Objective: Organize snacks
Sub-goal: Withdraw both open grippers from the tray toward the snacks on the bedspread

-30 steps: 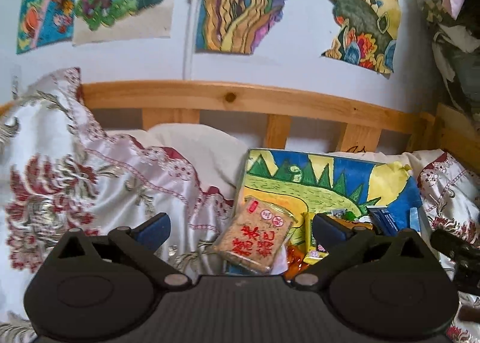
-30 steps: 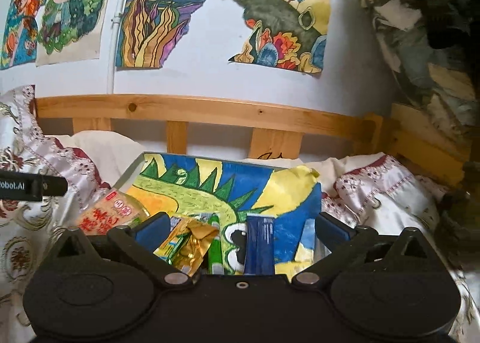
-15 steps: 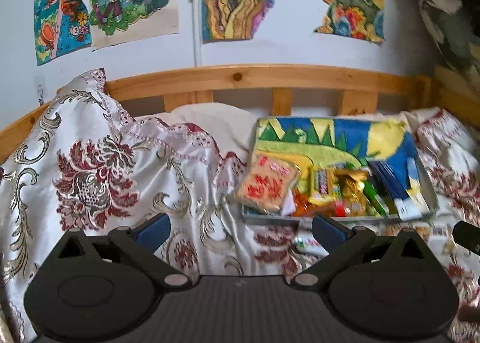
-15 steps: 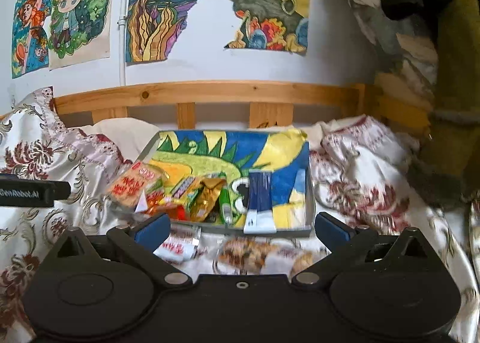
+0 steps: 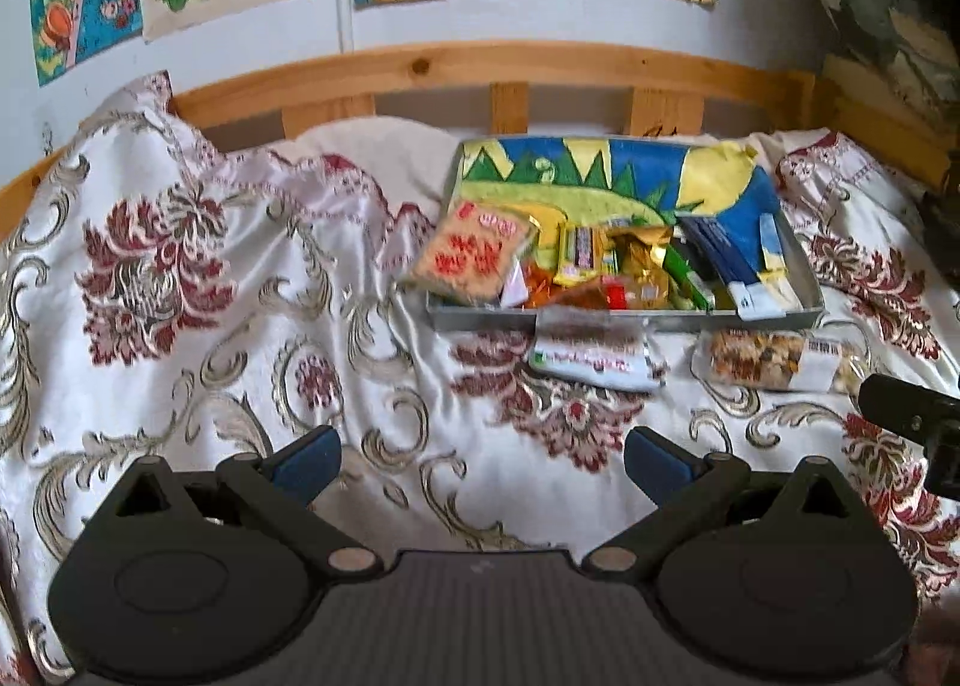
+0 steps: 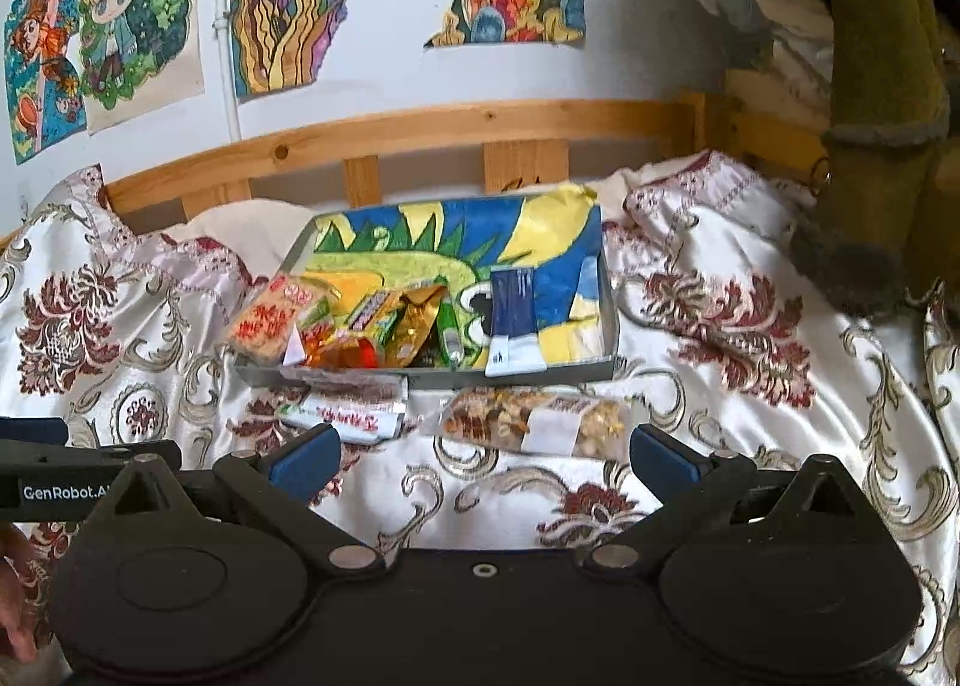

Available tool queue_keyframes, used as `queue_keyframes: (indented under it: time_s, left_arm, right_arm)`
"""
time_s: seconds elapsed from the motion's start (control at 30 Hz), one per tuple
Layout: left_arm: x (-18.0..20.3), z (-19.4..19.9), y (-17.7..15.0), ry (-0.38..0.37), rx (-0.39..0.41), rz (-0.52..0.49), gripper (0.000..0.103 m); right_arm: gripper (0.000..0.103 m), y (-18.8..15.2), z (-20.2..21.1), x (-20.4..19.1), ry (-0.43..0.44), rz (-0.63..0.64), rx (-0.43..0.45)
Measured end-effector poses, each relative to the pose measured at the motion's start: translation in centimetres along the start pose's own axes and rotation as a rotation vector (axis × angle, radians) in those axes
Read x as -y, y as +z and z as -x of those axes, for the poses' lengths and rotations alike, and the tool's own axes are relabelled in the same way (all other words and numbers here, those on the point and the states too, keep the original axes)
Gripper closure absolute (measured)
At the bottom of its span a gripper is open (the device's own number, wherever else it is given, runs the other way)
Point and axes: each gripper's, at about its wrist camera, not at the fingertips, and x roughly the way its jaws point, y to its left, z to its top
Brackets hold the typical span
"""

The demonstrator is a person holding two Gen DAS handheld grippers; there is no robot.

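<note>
Left gripper [image 5: 480, 461] and right gripper [image 6: 483, 455] are both hovering over the bedspread [image 5: 180, 326] with fingers spread apart, gripping nothing. Snack tray [image 6: 510, 375] is sitting at 12 o'clock, cracker pack [image 6: 273, 323] overhanging its 9 o'clock edge; nut bag [image 6: 528, 422] and white packet [image 6: 342, 416] are lying just outside. "GenRobot.AI" is showing on the left gripper's side.

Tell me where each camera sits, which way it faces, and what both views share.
Left wrist: behind the open left gripper, facing the snack tray and headboard; right gripper's edge at right.
Right wrist: behind the open right gripper, same direction; left gripper's edge at left.
Shared: tray, white packet, nut packet.
</note>
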Motion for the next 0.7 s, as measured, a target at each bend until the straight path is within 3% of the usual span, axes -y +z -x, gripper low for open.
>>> queue_keyframes:
  time_s: [0.47,0.7]
  left_arm:
    - [-1.0,-1.3,-0.5,0.034,-0.149,0.087,0.001]
    - [-2.3,-2.5,0.3,0.072,-0.247,0.134,0.001]
  right_arm:
    - [0.001,-0.4,-1.3,-0.2,0.019,0.000,-0.082]
    - [0.001,-0.3,-2.8,-0.6,0.111,-0.024,-0.126]
